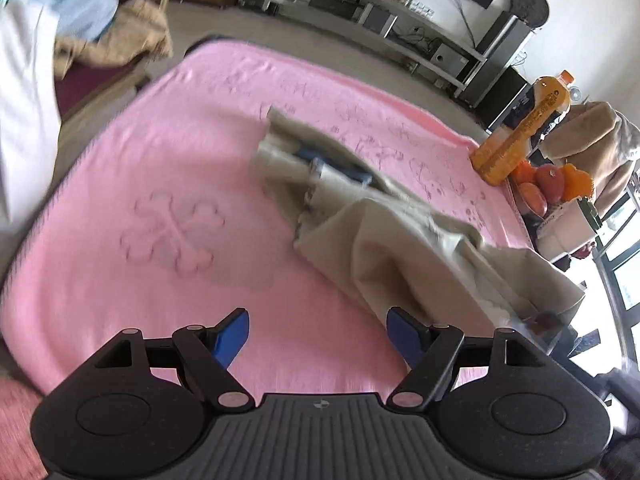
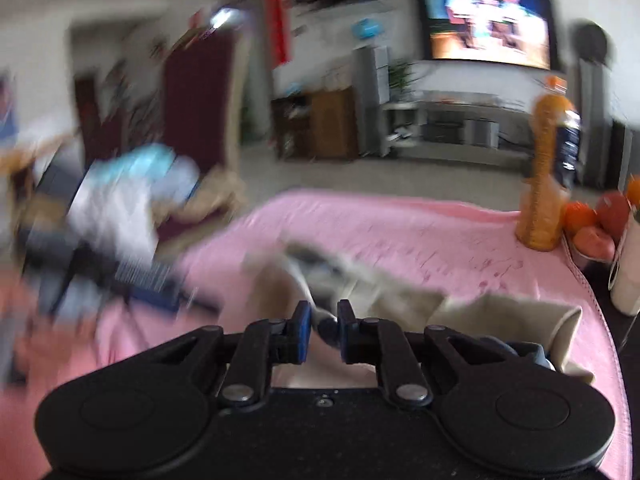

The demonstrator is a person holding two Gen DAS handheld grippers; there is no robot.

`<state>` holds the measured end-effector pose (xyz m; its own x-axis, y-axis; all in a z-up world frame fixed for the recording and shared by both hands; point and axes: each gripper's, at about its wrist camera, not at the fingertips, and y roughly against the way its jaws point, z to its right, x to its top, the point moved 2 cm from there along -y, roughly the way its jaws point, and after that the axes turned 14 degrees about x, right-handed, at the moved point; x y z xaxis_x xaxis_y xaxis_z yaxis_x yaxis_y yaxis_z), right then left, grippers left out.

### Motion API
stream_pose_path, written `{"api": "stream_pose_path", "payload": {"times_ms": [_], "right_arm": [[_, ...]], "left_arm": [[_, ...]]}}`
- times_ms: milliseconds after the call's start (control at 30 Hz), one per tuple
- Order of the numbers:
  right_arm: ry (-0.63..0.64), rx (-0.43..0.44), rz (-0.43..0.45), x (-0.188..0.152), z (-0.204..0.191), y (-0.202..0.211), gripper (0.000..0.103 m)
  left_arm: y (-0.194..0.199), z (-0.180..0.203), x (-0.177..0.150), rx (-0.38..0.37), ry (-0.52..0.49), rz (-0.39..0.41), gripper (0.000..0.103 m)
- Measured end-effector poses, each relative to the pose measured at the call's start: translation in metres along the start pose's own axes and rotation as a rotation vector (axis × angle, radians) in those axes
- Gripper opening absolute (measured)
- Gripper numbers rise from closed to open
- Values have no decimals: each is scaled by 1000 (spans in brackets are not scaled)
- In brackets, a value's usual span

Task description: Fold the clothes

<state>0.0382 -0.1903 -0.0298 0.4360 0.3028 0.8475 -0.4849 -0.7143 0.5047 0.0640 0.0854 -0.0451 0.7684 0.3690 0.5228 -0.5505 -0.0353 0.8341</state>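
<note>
Beige garment (image 1: 404, 236) lies crumpled on the pink blanket (image 1: 160, 184), its long axis running on a diagonal from the blanket's middle toward the near right corner in your left wrist view, with something blue showing in its upper folds. Your right gripper (image 2: 323, 326) is the nearer one: its fingers (image 2: 302, 328) are drawn almost together, and pale cloth sits in the narrow gap, so you appear to have a pinch of the garment's near edge, though blur keeps that from being certain. Your left gripper (image 1: 318, 336) hangs over bare blanket with its fingers (image 1: 234, 336) spread and nothing between them; the cloth lies ahead and to the right of them, its nearest fold just beside the right finger. My reading is that the next move depends on swinging the left across to that edge.

Further out, an orange bottle (image 1: 520, 128) and fruit (image 1: 552, 188) stand at the blanket's far right, and a heap of other clothes (image 1: 80, 24) waits beyond its left side.
</note>
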Motion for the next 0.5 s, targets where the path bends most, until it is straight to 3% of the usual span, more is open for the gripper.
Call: {"api": "stream_pose_path", "payload": {"times_ms": [100, 167, 300, 433, 500], "right_arm": [[32, 39, -117, -18, -18, -8, 25], [-3, 49, -120, -18, -17, -6, 40], [-263, 46, 38, -10, 26, 21, 54], [-528, 33, 167, -14, 74, 40, 54], [-626, 30, 199, -23, 91, 43, 55]], "left_arm": [[2, -3, -7, -14, 17, -11, 71], [2, -3, -9, -34, 30, -15, 69], [-2, -3, -11, -95, 75, -42, 62], [-8, 1, -5, -210, 160, -86, 61], [-13, 7, 0, -228, 180, -95, 62]]}}
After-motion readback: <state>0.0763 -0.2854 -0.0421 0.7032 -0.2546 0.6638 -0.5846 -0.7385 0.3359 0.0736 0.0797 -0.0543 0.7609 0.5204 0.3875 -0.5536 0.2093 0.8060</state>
